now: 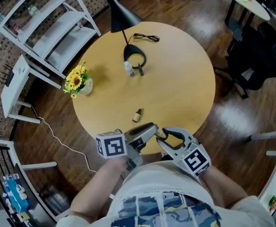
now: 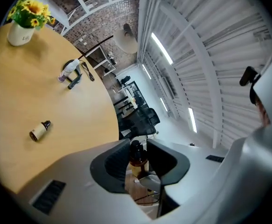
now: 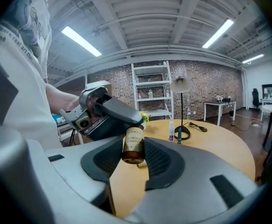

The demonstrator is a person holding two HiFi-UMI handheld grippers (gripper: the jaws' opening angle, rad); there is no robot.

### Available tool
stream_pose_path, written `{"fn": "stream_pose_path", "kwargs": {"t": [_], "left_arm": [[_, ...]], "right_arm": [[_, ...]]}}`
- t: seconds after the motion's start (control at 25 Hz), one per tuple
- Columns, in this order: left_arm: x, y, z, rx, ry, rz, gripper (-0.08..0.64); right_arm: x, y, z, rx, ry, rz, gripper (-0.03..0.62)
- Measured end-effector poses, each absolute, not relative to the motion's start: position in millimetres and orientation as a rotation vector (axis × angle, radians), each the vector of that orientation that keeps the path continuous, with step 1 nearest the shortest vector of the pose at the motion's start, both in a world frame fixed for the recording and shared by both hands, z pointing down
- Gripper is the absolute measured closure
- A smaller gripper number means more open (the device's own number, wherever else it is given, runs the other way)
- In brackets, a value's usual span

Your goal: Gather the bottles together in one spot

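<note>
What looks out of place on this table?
The small brown bottle with a black cap lies on its side, apart from the upright white bottle and slim dark bottle by the black lamp base.

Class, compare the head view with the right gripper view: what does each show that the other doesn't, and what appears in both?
Head view only: the marker cubes on the left gripper and right gripper, and the small brown bottle lying in the open on the table. Right gripper view only: the printed label on the amber bottle, and the ceiling lights. Both: that amber bottle gripped by both grippers, the lamp, the white bottle by its base, and the shelving.
</note>
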State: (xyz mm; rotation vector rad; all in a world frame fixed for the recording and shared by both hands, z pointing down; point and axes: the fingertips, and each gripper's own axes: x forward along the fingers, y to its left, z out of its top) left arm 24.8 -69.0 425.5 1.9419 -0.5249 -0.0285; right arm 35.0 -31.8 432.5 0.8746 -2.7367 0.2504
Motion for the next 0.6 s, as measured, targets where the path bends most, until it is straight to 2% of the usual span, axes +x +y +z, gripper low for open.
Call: {"fn": "stream_pose_path", "kwargs": {"t": [0.24,0.32,0.4,0.6], "left_arm": [[32,-91,422,2.128,-0.622,0.084,0.458],[25,-111,423,2.189,-0.717,0.126,0.459],[13,-134,426,2.248,-0.831,0.184,0.459],[-21,-194,444,2.340,-1.120,0.331,0.459]], "right_arm": [[49,-47,446,0.837,-2.692,0.236,0.419],[61,-57,450,0.852,-2.679,0.253,0.382],[72,-69,455,0.872,-2.661,0.275,0.382],[100,-94,465,0.923,-2.614,0.383,0.322]]}}
